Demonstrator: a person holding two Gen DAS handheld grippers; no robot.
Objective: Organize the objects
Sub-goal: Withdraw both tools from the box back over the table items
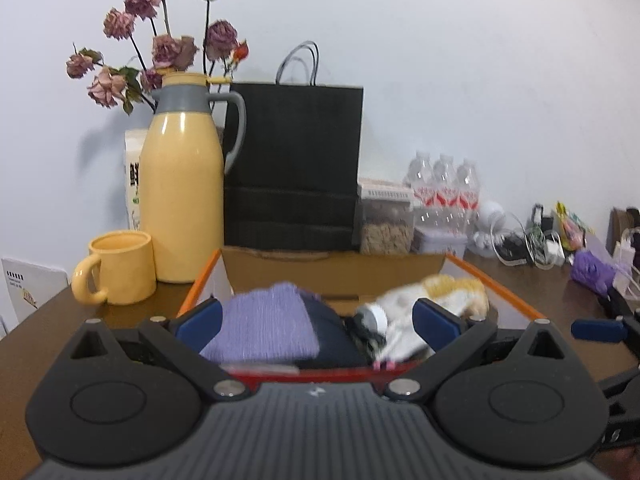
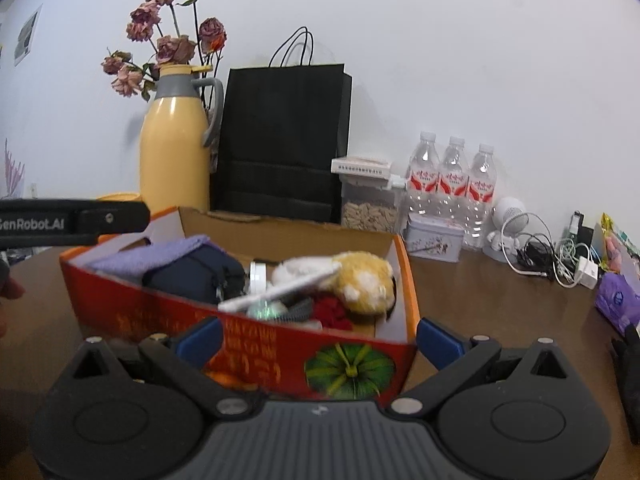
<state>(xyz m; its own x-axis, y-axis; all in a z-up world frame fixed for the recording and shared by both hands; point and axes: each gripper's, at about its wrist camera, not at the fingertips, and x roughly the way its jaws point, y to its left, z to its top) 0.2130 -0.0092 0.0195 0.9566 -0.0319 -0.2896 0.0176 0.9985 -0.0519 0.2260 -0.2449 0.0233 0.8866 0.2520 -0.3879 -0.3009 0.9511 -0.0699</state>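
Observation:
An orange cardboard box point(image 2: 248, 344) with a green pumpkin print stands on the brown table, filled with a folded purple cloth point(image 2: 160, 254), a dark blue pouch point(image 2: 192, 276), a white pen point(image 2: 276, 292), a red knitted item point(image 2: 330, 312) and a yellow-and-white plush toy point(image 2: 360, 276). My right gripper point(image 2: 318, 340) is open, its blue pads either side of the box's near wall. My left gripper point(image 1: 316, 322) is open just above the box point(image 1: 496, 286), over the purple cloth point(image 1: 264, 324), pouch point(image 1: 336, 340) and plush point(image 1: 432, 300). Its body point(image 2: 72, 222) shows at left in the right wrist view.
Behind the box stand a yellow thermos point(image 1: 182, 184), a yellow mug point(image 1: 120, 268), dried roses point(image 1: 160, 40), a black paper bag point(image 1: 294, 168), a seed container point(image 2: 370, 200), a tin point(image 2: 434, 240) and three water bottles point(image 2: 452, 176). Cables and chargers point(image 2: 552, 256) and a purple packet point(image 2: 616, 304) lie at right.

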